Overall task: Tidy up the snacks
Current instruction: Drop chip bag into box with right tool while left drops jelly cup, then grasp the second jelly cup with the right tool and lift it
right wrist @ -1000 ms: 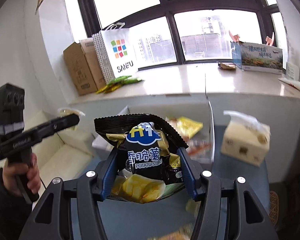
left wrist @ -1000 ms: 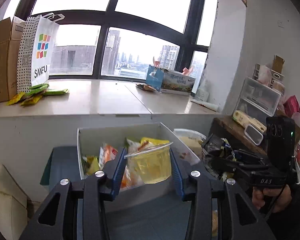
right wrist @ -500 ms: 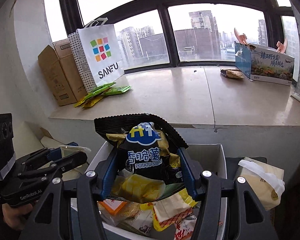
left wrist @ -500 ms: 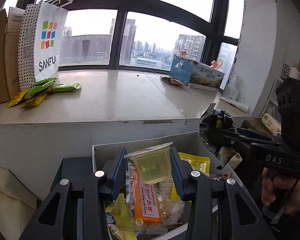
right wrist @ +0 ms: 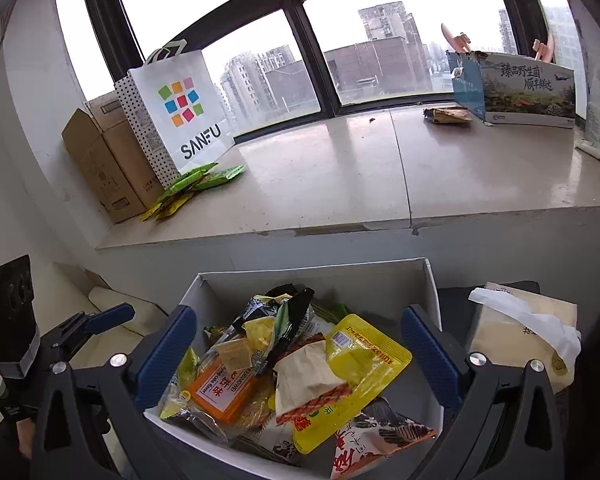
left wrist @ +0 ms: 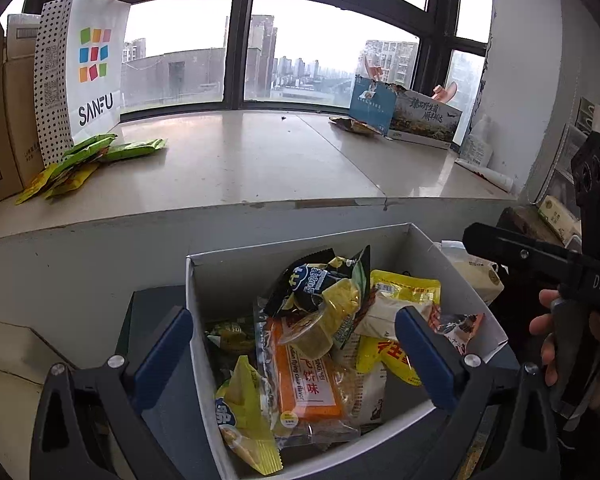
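A white box (left wrist: 228, 264) (right wrist: 380, 272) holds several snack packs. The yellow jelly cup (left wrist: 314, 334) (right wrist: 234, 354) lies on its side on an orange cake pack (left wrist: 304, 384) (right wrist: 224, 388). The black potato-stick bag (left wrist: 320, 284) (right wrist: 278, 320) lies behind it. A yellow pack (right wrist: 360, 360) lies to the right. My left gripper (left wrist: 292, 354) is open and empty above the box. My right gripper (right wrist: 298, 352) is open and empty above the box, and it also shows at the right of the left wrist view (left wrist: 540, 264).
A stone windowsill (left wrist: 240, 160) runs behind the box. On it stand a SANFU paper bag (left wrist: 84, 68), cardboard boxes (right wrist: 100, 160), green and yellow sachets (left wrist: 80, 160) and a printed carton (right wrist: 516, 88). A tissue pack (right wrist: 520, 332) sits right of the box.
Both grippers have opened. The jelly cup dropped from my left gripper and the potato-stick bag from my right gripper; both now lie in the white box.
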Motion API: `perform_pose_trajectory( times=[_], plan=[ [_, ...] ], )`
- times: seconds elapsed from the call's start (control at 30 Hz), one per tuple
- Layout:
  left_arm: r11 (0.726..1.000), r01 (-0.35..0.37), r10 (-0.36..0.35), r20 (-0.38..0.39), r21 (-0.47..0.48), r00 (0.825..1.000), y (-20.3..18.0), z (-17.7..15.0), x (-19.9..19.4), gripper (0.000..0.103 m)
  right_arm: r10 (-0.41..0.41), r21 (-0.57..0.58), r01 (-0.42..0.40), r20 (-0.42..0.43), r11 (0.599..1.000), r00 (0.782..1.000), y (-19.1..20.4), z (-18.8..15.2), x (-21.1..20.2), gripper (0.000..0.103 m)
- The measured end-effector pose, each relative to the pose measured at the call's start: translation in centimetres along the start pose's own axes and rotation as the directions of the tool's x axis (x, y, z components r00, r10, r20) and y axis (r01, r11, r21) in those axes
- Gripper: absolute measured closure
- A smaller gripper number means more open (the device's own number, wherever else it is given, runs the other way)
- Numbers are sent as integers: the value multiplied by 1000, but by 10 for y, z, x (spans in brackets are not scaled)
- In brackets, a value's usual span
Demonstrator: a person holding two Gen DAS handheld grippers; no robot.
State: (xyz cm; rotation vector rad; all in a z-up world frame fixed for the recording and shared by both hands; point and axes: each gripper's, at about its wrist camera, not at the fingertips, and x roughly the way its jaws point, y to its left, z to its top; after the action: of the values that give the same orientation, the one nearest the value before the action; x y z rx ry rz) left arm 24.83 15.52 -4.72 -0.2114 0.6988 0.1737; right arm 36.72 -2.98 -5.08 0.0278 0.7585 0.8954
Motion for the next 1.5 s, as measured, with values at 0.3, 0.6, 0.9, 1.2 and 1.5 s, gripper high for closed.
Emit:
perform_pose_trajectory(
  times=[0.3,0.6,0.9,1.2,1.5],
  plan=[
    [991,2,-10,59,132,998,-37,-26,-55,0,27,-70,-25,26,997,999,12,-25,-46,0],
    [981,91,-106,75,172,992,-69,-79,-115,0,-6,-292,17,38,956,999,25,-100,-115,0],
    [982,159,-163,33,104,986,-82,-155,-141,0,-50,-196,44,-26,980,998,-15,-198,-163,0],
    [976,200,-201,-4,83,980,-95,-186,-139,0,-65,-198,49,-74,979,995,-25,-231,-133,0],
    [980,188,-186,-29,67,982,-91,-192,-135,0,-133,-277,83,-166,957,977,-41,-194,-50,0]
  ],
)
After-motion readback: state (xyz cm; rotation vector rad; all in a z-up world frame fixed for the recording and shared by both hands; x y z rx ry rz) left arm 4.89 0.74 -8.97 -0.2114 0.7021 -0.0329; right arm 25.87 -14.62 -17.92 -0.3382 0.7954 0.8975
